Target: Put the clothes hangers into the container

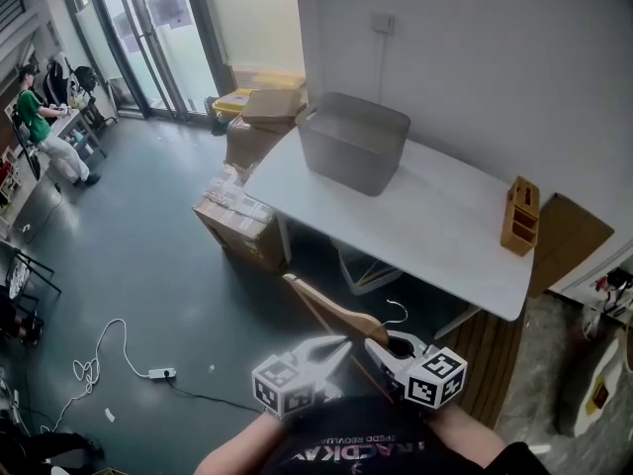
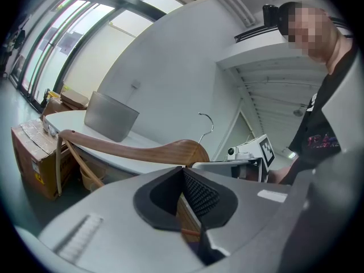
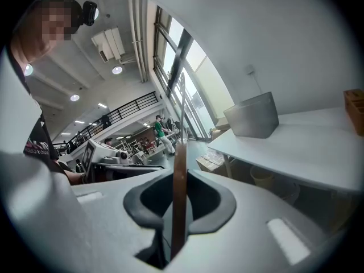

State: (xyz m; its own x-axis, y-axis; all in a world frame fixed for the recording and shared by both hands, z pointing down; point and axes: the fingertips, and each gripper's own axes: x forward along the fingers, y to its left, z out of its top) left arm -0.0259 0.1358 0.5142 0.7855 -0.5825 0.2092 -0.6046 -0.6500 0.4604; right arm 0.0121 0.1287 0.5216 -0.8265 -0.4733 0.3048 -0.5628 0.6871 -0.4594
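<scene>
Hanger (image 1: 334,317) pinched from both sides: left gripper (image 2: 183,181) closed on wood, right gripper (image 3: 179,181) likewise near hook (image 1: 396,312) (two grips, probably to stop swinging). Held clear of desk (image 1: 435,228), short of near edge. Grey container (image 1: 354,142) at far left corner, not yet reached.

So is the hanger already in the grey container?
No, the wooden hanger is held short of the table, apart from the grey container.

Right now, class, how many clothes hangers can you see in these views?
1. The wooden hanger is gripped by both the left tool and right tool, short of the table. More may lie hidden inside the grey container.
</scene>
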